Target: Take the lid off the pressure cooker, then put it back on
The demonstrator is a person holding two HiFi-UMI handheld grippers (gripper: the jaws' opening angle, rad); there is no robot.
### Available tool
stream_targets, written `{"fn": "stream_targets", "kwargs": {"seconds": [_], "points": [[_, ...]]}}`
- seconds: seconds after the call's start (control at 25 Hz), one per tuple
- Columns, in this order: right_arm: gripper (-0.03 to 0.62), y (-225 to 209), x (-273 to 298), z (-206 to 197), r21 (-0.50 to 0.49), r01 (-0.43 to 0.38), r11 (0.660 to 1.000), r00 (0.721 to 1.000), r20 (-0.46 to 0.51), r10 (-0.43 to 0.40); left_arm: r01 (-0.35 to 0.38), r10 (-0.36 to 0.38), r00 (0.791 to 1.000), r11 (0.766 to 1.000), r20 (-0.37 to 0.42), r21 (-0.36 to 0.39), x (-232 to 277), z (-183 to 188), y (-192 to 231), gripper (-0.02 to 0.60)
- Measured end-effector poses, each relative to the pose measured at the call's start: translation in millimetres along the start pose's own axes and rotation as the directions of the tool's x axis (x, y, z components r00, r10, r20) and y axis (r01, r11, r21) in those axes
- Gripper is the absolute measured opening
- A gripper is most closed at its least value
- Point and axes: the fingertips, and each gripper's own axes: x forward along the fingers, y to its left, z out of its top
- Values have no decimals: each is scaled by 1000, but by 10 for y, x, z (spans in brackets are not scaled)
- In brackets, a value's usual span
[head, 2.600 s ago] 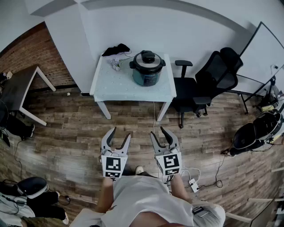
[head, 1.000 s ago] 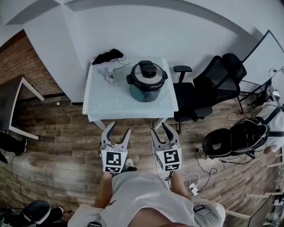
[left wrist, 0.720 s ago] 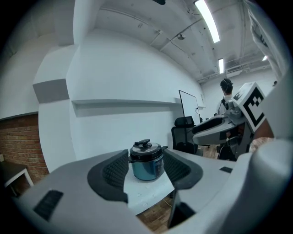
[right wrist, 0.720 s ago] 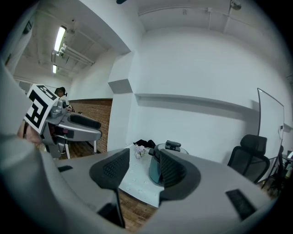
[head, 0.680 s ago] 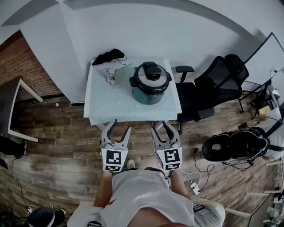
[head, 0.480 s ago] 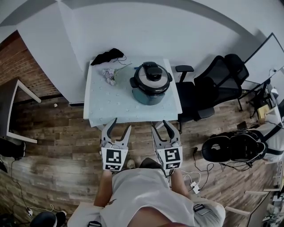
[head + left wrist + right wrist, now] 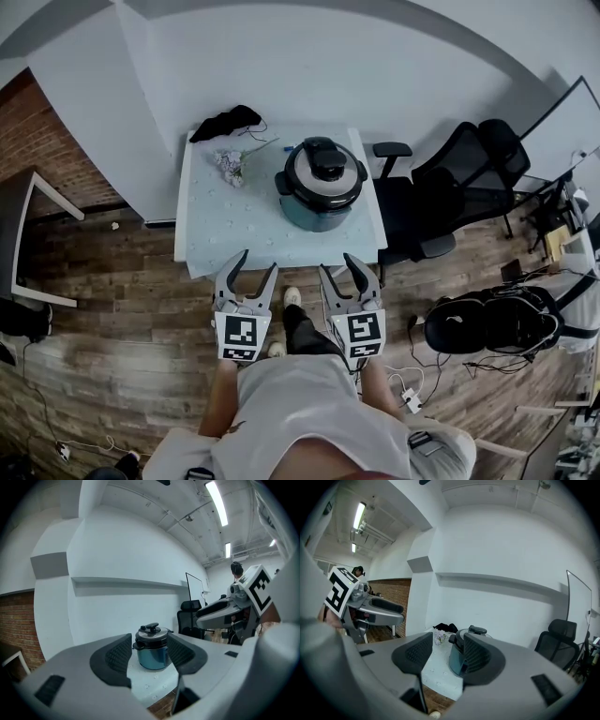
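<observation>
A wood-plank floor (image 7: 122, 309) spreads around the white table (image 7: 225, 220), which stands against the pale wall; from the head view the table's legs are hidden under its top. Off the table's right side is a black office chair (image 7: 455, 183), its base out of sight behind the seat. The pressure cooker (image 7: 317, 208) stands on the table's right half, near the back, with its lid (image 7: 302, 175) seated on top and a black knob at the centre. Short of the table's front edge, the left gripper (image 7: 256, 262) and the right gripper (image 7: 337, 265) are held side by side above the floor, well apart from the cooker. Each has its 2 jaws spread with nothing between them; in the left gripper view the distant cooker shows whole through the gap, while in the right gripper view 1 jaw covers much of the cooker's body. At the table's back left corner lies a crumpled dark cloth (image 7: 225, 120), too bunched to tell what it is. Just in front of it, still on the table, is a small pale bunch (image 7: 230, 167), perhaps flowers, too small to be sure.
</observation>
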Motion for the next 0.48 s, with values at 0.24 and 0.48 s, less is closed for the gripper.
{"fn": "stream_targets", "kwargs": {"seconds": [0.24,0.48], "points": [[207,-171,249,51,5,4,1000,1000,-2,-4,7,-7,1000,1000,7,0,271,76,109,232],[207,-399,591,105,9,-10,1000,1000,-8,10,-3,3,1000,1000,4,-5,635,142,266,232]]}}
